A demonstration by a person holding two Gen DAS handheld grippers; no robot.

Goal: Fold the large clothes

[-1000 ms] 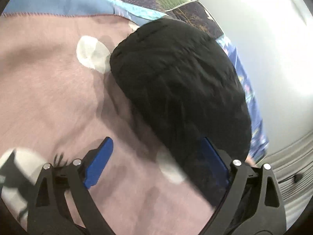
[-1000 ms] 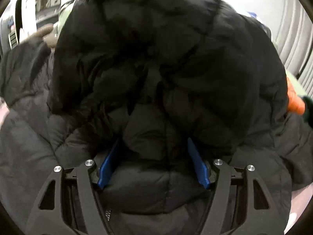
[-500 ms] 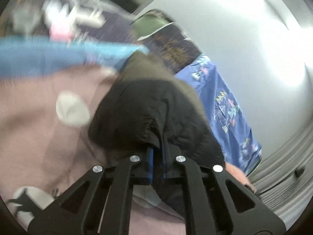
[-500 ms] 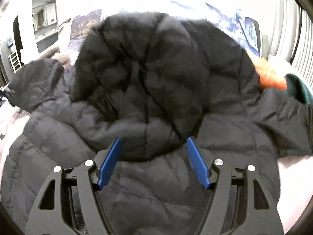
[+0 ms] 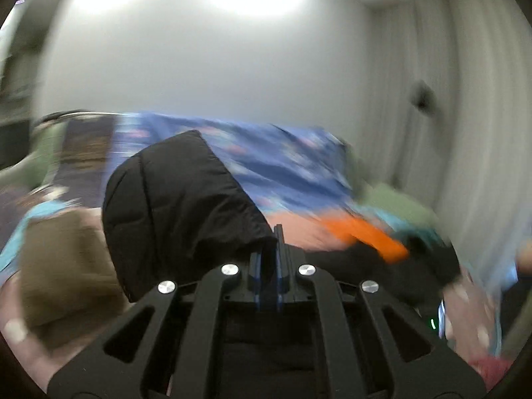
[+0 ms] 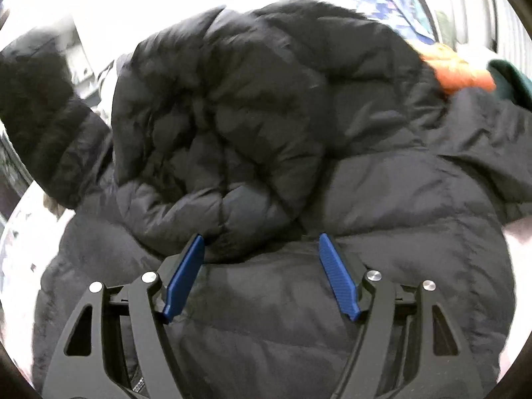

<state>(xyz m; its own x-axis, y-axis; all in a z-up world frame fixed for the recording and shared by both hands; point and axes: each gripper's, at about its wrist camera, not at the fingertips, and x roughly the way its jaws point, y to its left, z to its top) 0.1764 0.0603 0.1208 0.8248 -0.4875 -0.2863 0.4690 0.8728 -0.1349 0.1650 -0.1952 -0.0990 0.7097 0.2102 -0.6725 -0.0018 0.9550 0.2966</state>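
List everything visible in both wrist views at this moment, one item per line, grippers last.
puffer jacket: one, black, quilted, fills the right wrist view; a bunched fold lies on top of its body.
jacket sleeve: one, black, raised in the left wrist view, its edge pinched.
blue patterned cloth: one, blue with pale prints, behind the jacket, blurred.
orange garment: one, orange, at the jacket's far right edge.
dark green garment: one, right of the orange one.
brown item: one, olive-brown, left of the sleeve; too blurred to name.
wall: white, background.
curtain: pale, right side.
left gripper: black with blue pads, shut on the sleeve.
right gripper: black with blue pads, open over the jacket.
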